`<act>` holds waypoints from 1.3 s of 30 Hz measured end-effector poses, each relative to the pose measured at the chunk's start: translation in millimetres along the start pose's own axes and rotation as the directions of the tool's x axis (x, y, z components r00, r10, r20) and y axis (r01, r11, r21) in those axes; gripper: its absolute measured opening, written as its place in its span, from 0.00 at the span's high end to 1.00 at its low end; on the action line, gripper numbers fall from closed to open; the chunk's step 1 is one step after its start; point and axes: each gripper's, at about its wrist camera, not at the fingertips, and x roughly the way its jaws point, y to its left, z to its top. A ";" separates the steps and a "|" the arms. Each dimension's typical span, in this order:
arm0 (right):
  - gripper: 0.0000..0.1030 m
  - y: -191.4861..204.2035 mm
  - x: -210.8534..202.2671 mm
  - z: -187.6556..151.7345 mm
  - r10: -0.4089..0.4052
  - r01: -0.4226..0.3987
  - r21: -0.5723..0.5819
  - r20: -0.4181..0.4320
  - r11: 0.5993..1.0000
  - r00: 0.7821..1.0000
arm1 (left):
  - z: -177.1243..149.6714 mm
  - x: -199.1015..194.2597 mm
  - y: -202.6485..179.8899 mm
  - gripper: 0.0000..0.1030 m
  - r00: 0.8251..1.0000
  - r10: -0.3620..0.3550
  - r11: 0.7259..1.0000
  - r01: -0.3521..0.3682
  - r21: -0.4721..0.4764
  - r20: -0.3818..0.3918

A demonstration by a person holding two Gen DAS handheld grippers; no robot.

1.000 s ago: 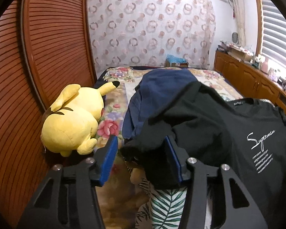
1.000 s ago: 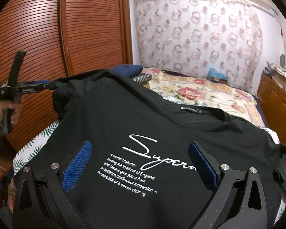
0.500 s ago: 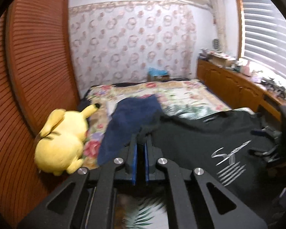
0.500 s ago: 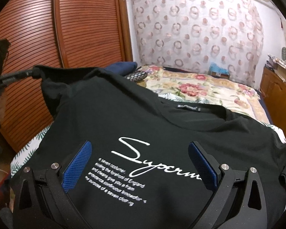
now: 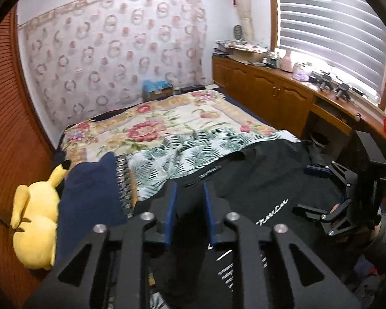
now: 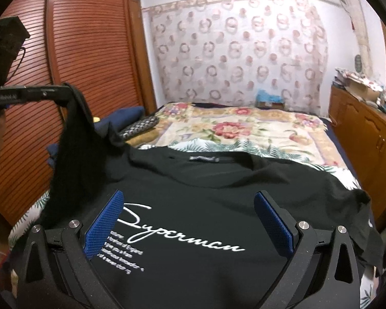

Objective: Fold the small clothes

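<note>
bed (image 6: 244, 134): carries everything; the floral cover and fern-print sheet lie bare beyond the shirt.
black T-shirt (image 6: 193, 195): lies print-up across the near end of the bed. A second ago its left sleeve lay bunched on the sheet; now that corner hangs lifted, drawn up and inward over the body.
meaning for the task: likely the first side fold is under way, with the sleeve being carried across towards the print.
left hand-held gripper (image 5: 189, 211): jaws narrow, and they have just been opening a little after clamping hard; black cloth sits between them, and the right wrist view shows the sleeve hanging from its tips.
right hand-held gripper (image 6: 187, 221): jaws wide apart over the print, holding nothing.
</note>
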 end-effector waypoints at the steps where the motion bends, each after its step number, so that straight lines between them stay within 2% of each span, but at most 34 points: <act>1: 0.00 -3.0 -0.4 0.1 -0.002 0.002 0.005 -0.004 1.000 1.000 | -0.1 -0.1 -1.3 0.73 1.000 -0.002 1.000 0.002 0.000 0.001; 4: 0.00 -6.3 0.3 0.4 -0.009 0.009 -0.003 -0.015 1.000 1.000 | 0.6 2.5 -4.2 0.65 1.000 0.008 1.000 -0.008 0.001 -0.003; 8: 0.00 -7.1 7.6 1.0 0.005 -0.006 -0.008 -0.042 1.000 0.999 | -14.6 1.8 9.9 0.56 1.000 0.027 0.999 -0.028 -0.025 -0.012; 10: 0.00 -5.7 16.0 1.1 0.034 -0.035 -0.008 -0.067 0.999 0.997 | -27.9 -1.2 21.5 0.44 1.000 0.030 0.998 -0.030 -0.051 -0.004; 15: 0.06 8.1 36.0 1.8 0.070 -0.075 -0.046 -0.118 0.996 0.991 | -56.4 -9.4 44.5 0.42 0.998 0.052 0.993 -0.050 -0.109 0.018; 19: 0.12 32.4 51.1 5.2 0.126 -0.140 -0.081 -0.156 0.987 0.980 | -79.7 -20.5 56.6 0.42 0.996 0.080 0.987 -0.074 -0.141 0.035; 23: 0.25 65.2 70.7 7.4 0.187 -0.215 -0.127 -0.202 0.968 0.961 | -105.0 -31.3 64.4 0.41 0.991 0.129 0.980 -0.121 -0.160 0.044; 29: 0.27 127.0 105.1 7.7 0.282 -0.339 -0.172 -0.289 0.925 0.915 | -144.7 -41.2 83.8 0.39 0.989 0.149 0.964 -0.139 -0.227 0.026; 33: 0.33 159.1 128.2 2.4 0.308 -0.389 -0.192 -0.349 0.901 0.885 | -163.9 -43.5 89.7 0.39 0.988 0.152 0.952 -0.144 -0.270 0.007; 34: 0.35 164.8 134.5 0.1 0.299 -0.388 -0.201 -0.363 0.900 0.882 | -169.1 -43.7 90.9 0.38 0.988 0.153 0.950 -0.147 -0.276 0.001; 37: 0.61 170.3 147.1 -6.8 0.269 -0.374 -0.218 -0.396 0.901 0.878 | -178.4 -44.2 89.1 0.38 0.989 0.150 0.947 -0.145 -0.285 -0.005; 39: 0.91 168.0 145.7 -10.5 0.280 -0.388 -0.214 -0.406 0.896 0.870 | -182.9 -44.1 87.4 0.38 0.989 0.145 0.946 -0.140 -0.292 -0.005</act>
